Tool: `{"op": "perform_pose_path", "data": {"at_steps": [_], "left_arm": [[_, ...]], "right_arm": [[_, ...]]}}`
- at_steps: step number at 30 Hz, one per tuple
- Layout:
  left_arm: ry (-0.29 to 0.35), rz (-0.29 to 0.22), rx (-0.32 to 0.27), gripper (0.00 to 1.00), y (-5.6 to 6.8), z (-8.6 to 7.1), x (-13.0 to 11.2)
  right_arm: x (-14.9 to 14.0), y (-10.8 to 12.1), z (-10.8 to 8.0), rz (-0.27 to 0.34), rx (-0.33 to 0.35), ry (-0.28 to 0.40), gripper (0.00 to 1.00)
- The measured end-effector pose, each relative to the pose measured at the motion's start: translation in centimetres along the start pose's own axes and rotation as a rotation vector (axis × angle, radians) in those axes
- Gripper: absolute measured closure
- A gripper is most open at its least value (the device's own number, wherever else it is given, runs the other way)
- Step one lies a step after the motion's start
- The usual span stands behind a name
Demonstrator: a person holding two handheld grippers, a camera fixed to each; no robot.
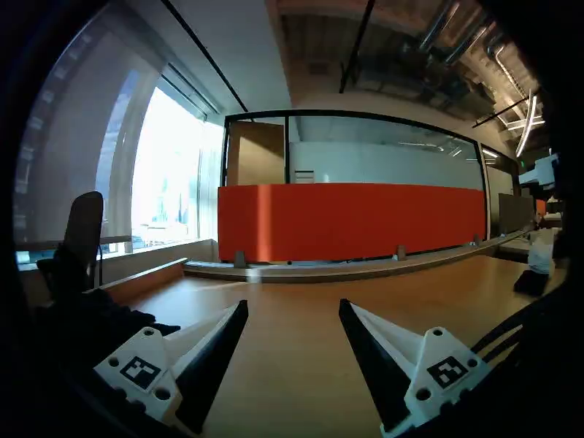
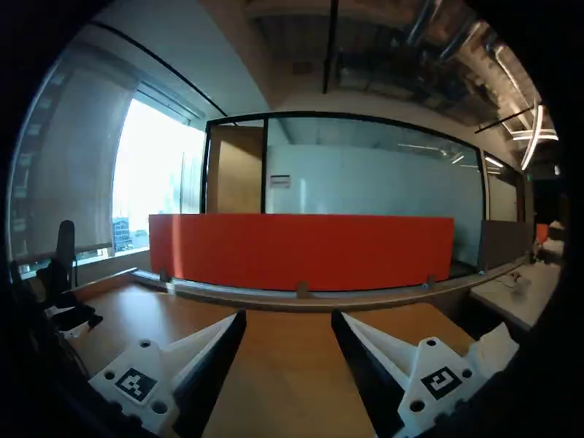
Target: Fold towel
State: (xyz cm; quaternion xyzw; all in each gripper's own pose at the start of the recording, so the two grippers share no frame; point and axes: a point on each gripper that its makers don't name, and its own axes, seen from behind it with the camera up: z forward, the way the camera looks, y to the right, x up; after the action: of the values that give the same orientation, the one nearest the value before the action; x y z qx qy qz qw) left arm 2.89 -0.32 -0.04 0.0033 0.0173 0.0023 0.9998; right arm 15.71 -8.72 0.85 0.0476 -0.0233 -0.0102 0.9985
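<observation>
The left gripper (image 1: 293, 302) is held level and low over the wooden desk (image 1: 292, 379). It points at the orange panel (image 1: 350, 223) across the middle of the frame. Its fingers are spread wide, with bare desk between them and nothing grasped. The right gripper (image 2: 288, 312) is in the same pose: level, aimed at the panel, fingers released and apart over the desk. In the left gripper view, a dark crumpled heap (image 1: 109, 321) lies at the lower left by a chair (image 1: 80, 226). I cannot tell whether it is the towel.
</observation>
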Motion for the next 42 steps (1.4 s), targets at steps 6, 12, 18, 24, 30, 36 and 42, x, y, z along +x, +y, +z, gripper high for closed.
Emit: {"op": "perform_pose_path", "data": {"at_steps": [6, 12, 18, 24, 30, 36, 42], "left_arm": [[-0.009, -0.010, 0.009, 0.08, -0.3, 0.0, -1.3], [-0.017, -0.002, 0.002, 0.08, 0.0, 0.1, -2.0], [-0.024, 0.018, 0.005, 0.08, 0.1, 0.1, -2.3], [-0.030, -0.001, 0.011, 0.08, -0.1, 0.0, -2.8], [-0.031, -0.005, 0.007, 0.08, -0.2, 0.0, -2.8], [-0.031, -0.004, 0.008, 0.08, -0.3, 0.0, -2.7], [-0.033, -0.004, 0.008, 0.08, -0.2, 0.0, -2.8]], "right_arm": [[-0.7, -0.1, 0.4, -0.015, -0.005, -0.009, 0.10], [-0.9, -0.3, 0.7, -0.012, 0.001, -0.011, 0.10], [-0.7, -0.3, 0.8, -0.017, 0.000, -0.012, 0.10], [-0.7, -0.2, 0.8, -0.017, 0.000, -0.013, 0.10], [-0.8, -0.3, 0.8, -0.019, 0.004, -0.016, 0.10], [-0.5, -0.2, 0.9, -0.024, 0.007, -0.017, 0.10], [-0.3, 0.0, 0.9, -0.027, 0.005, -0.015, 0.10]]}}
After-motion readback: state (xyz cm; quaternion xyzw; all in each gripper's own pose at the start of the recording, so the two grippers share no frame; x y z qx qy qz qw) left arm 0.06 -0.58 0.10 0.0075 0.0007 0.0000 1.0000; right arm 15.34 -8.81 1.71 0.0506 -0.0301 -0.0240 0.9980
